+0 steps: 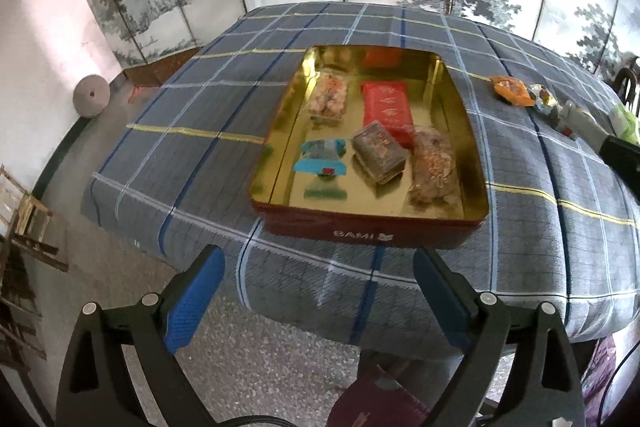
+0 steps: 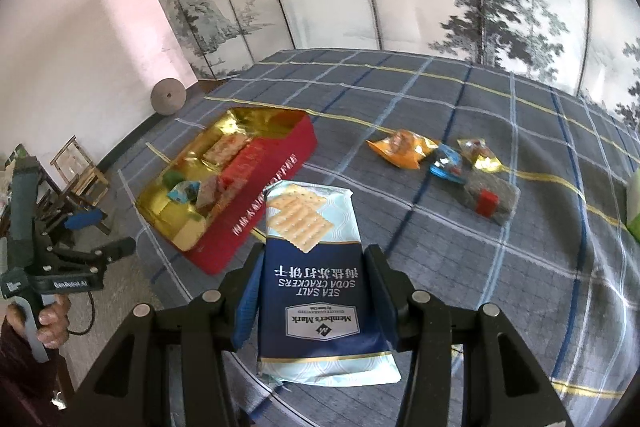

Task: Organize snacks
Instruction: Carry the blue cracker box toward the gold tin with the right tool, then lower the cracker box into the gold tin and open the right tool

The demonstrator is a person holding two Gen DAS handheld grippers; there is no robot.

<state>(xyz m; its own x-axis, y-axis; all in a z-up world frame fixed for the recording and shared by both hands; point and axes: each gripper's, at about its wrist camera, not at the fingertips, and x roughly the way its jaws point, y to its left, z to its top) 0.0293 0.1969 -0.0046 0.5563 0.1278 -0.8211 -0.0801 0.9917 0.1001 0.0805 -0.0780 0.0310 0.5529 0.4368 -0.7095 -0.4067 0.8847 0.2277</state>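
A red tin (image 1: 362,229) with a gold inside stands on the plaid cloth and holds several snack packs, among them a red packet (image 1: 386,105) and a teal one (image 1: 322,157). My left gripper (image 1: 318,279) hangs open in front of the tin's near wall, with nothing between its blue pads. In the right wrist view my right gripper (image 2: 314,281) is shut on a blue pack of sea salt soda crackers (image 2: 308,259), held above the cloth to the right of the tin (image 2: 260,211). The left gripper (image 2: 100,237) shows at the left edge there, held by a hand.
Loose snacks lie on the cloth right of the tin: an orange bag (image 2: 402,147), a blue wrapper (image 2: 448,167), a gold-edged one (image 2: 480,155) and a grey pack with a red label (image 2: 490,197). Folding screens stand behind the table. A wooden stool (image 2: 80,171) is on the floor at left.
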